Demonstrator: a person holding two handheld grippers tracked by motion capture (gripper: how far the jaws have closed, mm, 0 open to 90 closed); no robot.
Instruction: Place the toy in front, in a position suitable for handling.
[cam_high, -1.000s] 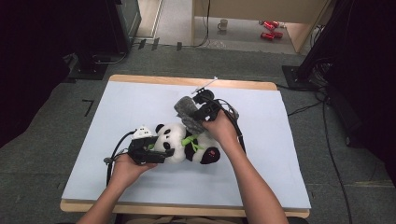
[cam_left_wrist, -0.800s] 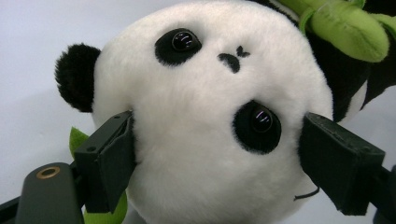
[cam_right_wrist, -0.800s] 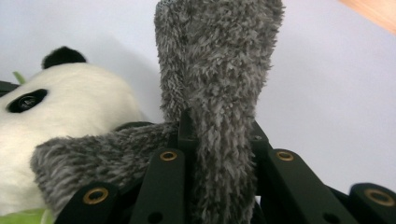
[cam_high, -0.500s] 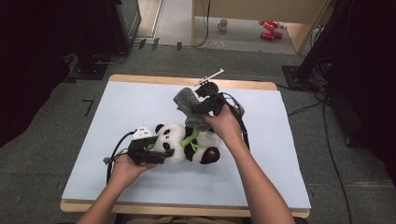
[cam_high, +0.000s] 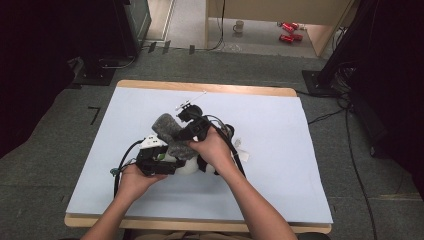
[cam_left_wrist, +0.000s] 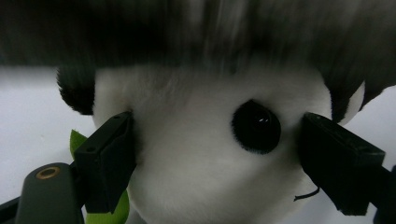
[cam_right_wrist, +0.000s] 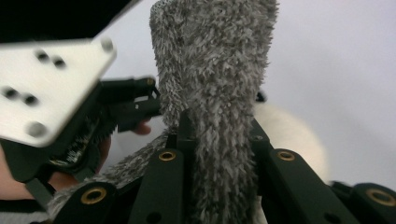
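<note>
I take the panda plush (cam_high: 200, 164) as my landmark; it lies on the pale blue mat (cam_high: 300, 165) that covers the wooden table (cam_high: 235, 89), a little to the near side of the mat's middle. From the high view, my left gripper (cam_high: 172, 162) sits just on the left of the panda, level with the mat, and points into its head. In the left gripper view the two black jaws stand on either side of the panda's white head (cam_left_wrist: 205, 163), one pad pressed into the fur by the black ear, the other against the cheek beside the black eye patch, so I read this gripper as clamped on the head. A green leaf (cam_left_wrist: 105, 212) pokes out below the head by the left-hand jaw. My right gripper (cam_high: 187, 137) is just beyond and over the panda, with my right hand (cam_high: 212, 150) covering part of the toy's body. In the right gripper view its jaws are squeezed tight on a grey fuzzy cloth (cam_right_wrist: 219, 93), which stands up between them and rises past their tips. From above, that grey cloth (cam_high: 170, 131) bunches over the panda's head, touching it, and hangs partly across my left gripper.
</note>
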